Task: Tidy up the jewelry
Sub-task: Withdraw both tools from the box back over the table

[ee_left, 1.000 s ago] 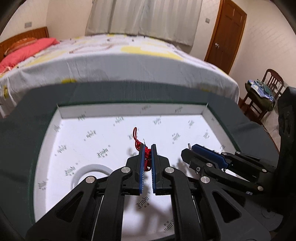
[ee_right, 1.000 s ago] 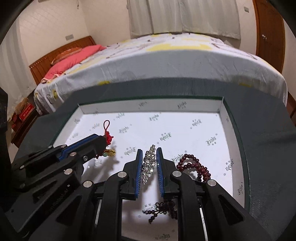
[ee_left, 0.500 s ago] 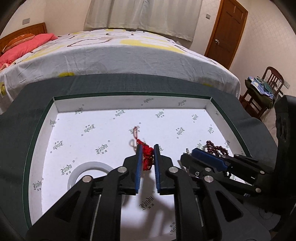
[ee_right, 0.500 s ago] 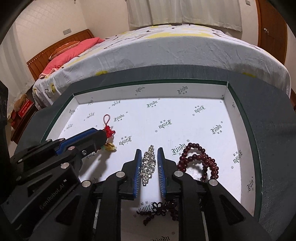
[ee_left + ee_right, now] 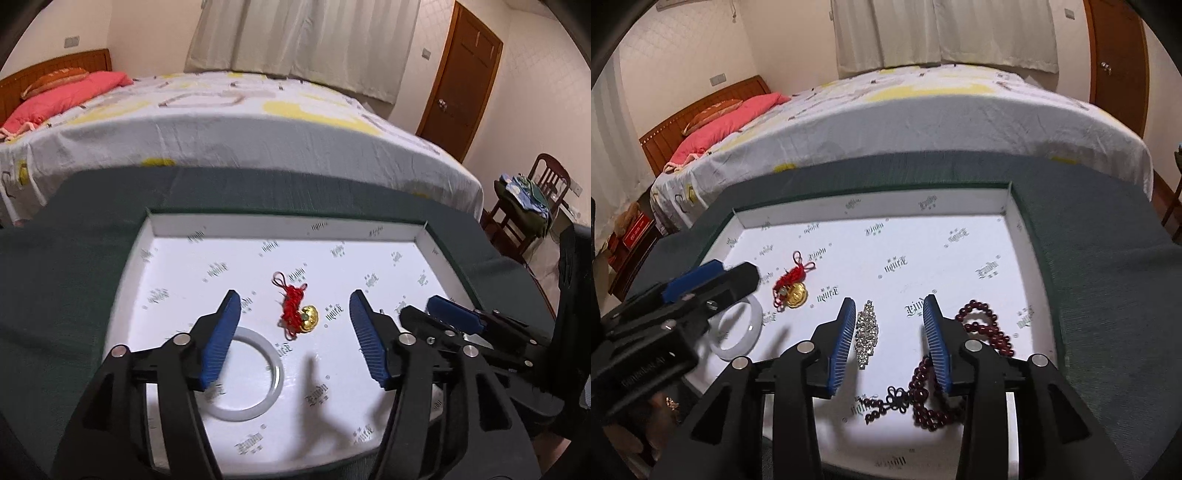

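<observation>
Both claws have just been opening: left gripper (image 5: 293, 334) stands spread over the red-corded gold charm (image 5: 298, 314), right gripper (image 5: 890, 332) released around the rhinestone piece (image 5: 866, 332), all lying in the white tray (image 5: 960, 206); a white bangle (image 5: 742, 332) and dark red beads (image 5: 988, 328) flank them

Between the left gripper (image 5: 293, 341) pads: a red knotted-cord charm (image 5: 293, 308), matt and fibrous, with a glossy gold-coloured metal-looking piece. Below its left pad: a white bangle (image 5: 275, 373), smooth, glossy, stone- or glass-like. Between the right gripper (image 5: 890, 341) pads, close to the left one: a rhinestone clip (image 5: 866, 332), faceted and glittering. Right of that gripper: dark red beads (image 5: 991, 330), polished, strung with a matt cord knot. Underneath: a white box lid (image 5: 923, 206), matt printed cardboard, on dark green napped cloth (image 5: 1108, 277). Pads: blue ribbed rubber; fingers: matt black plastic with shiny metal pins.
</observation>
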`<state>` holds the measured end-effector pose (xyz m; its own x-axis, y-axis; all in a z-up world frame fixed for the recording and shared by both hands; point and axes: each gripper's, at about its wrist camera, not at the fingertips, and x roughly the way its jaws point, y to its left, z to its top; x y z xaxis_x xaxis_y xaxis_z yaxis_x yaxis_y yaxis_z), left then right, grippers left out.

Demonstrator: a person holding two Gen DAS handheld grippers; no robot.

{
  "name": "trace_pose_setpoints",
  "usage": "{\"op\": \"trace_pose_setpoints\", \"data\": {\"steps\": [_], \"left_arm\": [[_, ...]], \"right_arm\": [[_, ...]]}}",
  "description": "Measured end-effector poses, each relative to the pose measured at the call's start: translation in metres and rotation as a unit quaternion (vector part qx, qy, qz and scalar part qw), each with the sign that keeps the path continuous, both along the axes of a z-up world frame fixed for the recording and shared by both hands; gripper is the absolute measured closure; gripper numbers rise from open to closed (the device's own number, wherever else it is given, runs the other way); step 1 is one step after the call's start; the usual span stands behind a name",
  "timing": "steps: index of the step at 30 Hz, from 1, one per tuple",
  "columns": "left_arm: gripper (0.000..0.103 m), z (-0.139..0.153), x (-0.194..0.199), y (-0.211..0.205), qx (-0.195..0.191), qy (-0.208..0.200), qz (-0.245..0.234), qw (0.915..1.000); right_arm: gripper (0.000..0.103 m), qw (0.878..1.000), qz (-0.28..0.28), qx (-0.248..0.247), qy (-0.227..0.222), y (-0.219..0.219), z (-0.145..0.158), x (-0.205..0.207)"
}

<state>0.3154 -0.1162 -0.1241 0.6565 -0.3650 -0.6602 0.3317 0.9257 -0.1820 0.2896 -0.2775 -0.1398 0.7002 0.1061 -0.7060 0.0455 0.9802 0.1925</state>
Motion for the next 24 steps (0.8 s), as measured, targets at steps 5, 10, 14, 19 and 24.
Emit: {"op": "trace_pose_setpoints", "data": {"steps": [5, 10, 14, 19, 24], "left_arm": [[0.040, 0.025, -0.027, 0.026, 0.001, -0.027, 0.014, 0.9995], [0.034, 0.036, -0.061, 0.050, 0.010, -0.042, 0.032, 0.9986], [0.033, 0.036, -0.089, 0.065, 0.027, -0.046, 0.042, 0.9977], [0.033, 0.027, -0.120, 0.082, 0.033, -0.034, 0.055, 0.9974], [0.033, 0.009, -0.145, 0.094, 0.039, -0.012, 0.065, 0.9971]], "right_arm": [[0.064, 1.000, -0.007, -0.008, -0.028, 0.000, 0.021, -0.030], [0.064, 0.999, -0.014, -0.017, -0.039, 0.004, 0.030, -0.064], [0.064, 0.999, -0.019, -0.027, -0.038, 0.008, 0.030, -0.093], [0.064, 0.999, -0.023, -0.028, -0.026, 0.008, 0.022, -0.128], [0.064, 0.999, -0.032, -0.035, -0.012, 0.004, 0.009, -0.164]]}}
